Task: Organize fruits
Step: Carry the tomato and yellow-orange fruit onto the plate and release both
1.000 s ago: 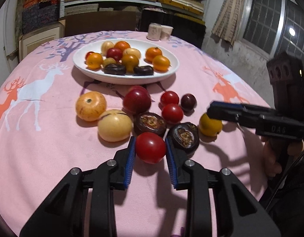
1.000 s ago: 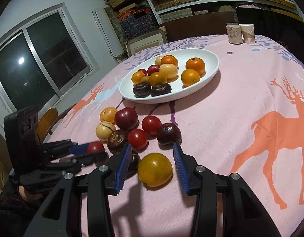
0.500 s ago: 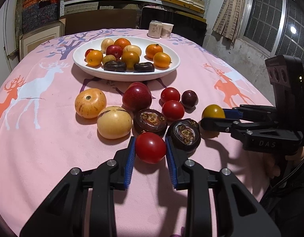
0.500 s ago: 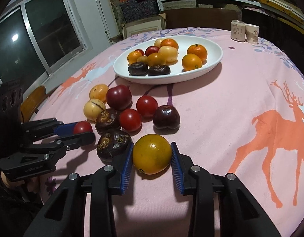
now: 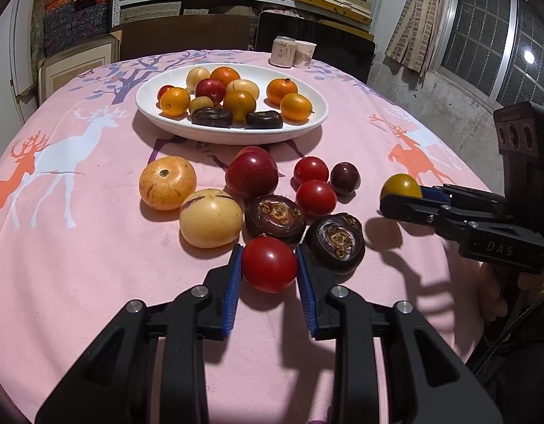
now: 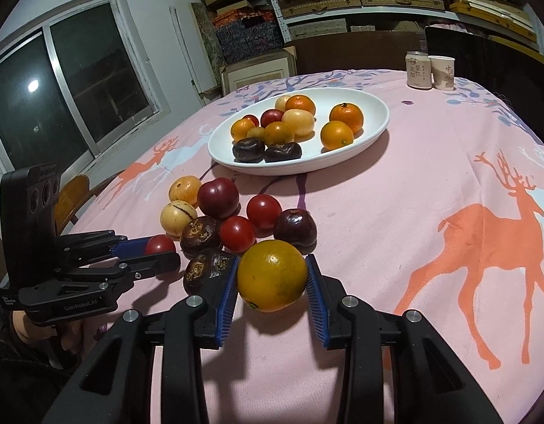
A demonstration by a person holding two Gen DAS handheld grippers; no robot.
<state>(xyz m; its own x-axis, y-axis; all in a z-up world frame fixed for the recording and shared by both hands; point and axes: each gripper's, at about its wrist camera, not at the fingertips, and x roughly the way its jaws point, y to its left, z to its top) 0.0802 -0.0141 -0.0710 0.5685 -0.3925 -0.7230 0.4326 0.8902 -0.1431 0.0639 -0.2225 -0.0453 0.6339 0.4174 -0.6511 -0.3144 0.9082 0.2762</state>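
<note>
My left gripper (image 5: 269,270) is shut on a red tomato (image 5: 269,263), held just above the pink cloth in front of the loose fruit. It also shows in the right wrist view (image 6: 158,254). My right gripper (image 6: 272,281) is shut on a yellow-orange fruit (image 6: 272,275), lifted off the cloth. It shows in the left wrist view (image 5: 401,194) at the right, with the fruit (image 5: 401,183) between its fingers. A white oval plate (image 5: 307,125) holds several oranges, plums and dark fruits at the table's far side.
Loose fruit lies between me and the plate: two pale yellow fruits (image 5: 211,217), a big red plum (image 5: 251,175), two tomatoes (image 5: 316,197), a dark plum (image 5: 345,178), two dark passion fruits (image 5: 334,242). A can and paper cup (image 5: 293,53) stand at the far edge.
My right gripper closed on the yellow-orange fruit and lifted it off the cloth. My left gripper kept its hold on the red tomato and rose slightly.
</note>
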